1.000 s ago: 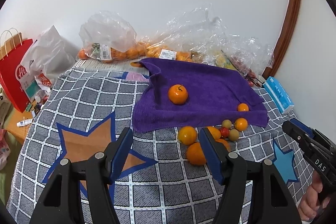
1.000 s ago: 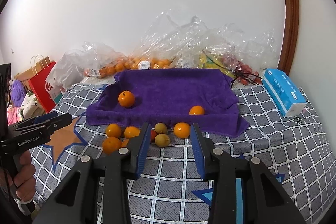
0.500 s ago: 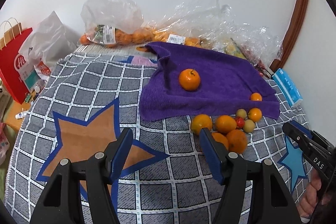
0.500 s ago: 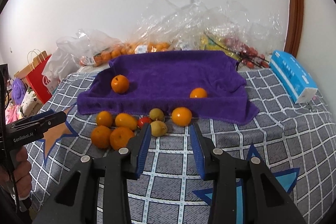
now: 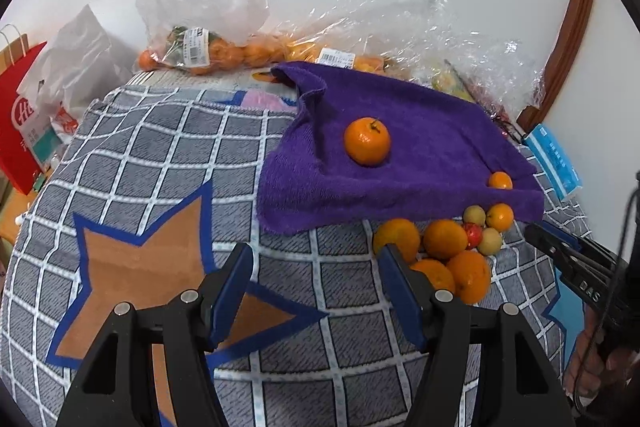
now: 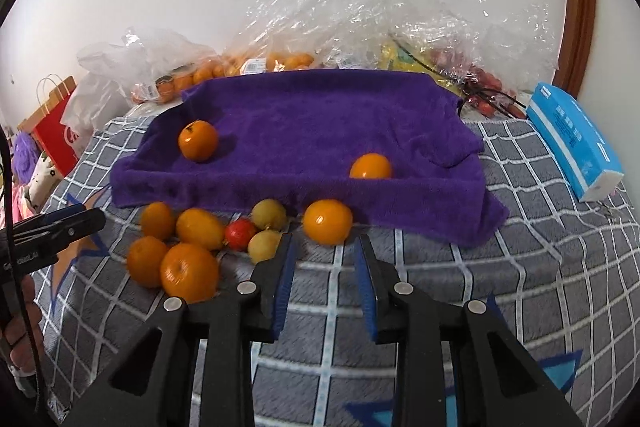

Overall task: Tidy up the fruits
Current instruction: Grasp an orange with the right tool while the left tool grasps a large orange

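Fruits (image 6: 192, 247) lie in a loose cluster on the checked cloth, just at the near edge of the purple towel (image 6: 320, 123), where two oranges already rest. Over the last second we have brought our right gripper (image 6: 325, 277) closer; its jaws are open and empty, lined up with the orange (image 6: 328, 221) at the right of the cluster. Our left gripper (image 5: 316, 287) is open too, left of the pile. We judge a pick is next.

Two oranges (image 6: 198, 146) (image 6: 370, 166) on purple towel (image 6: 320, 119); mixed pile (image 6: 188, 247) of oranges, yellow plums, red fruit clustered just before towel's front edge.
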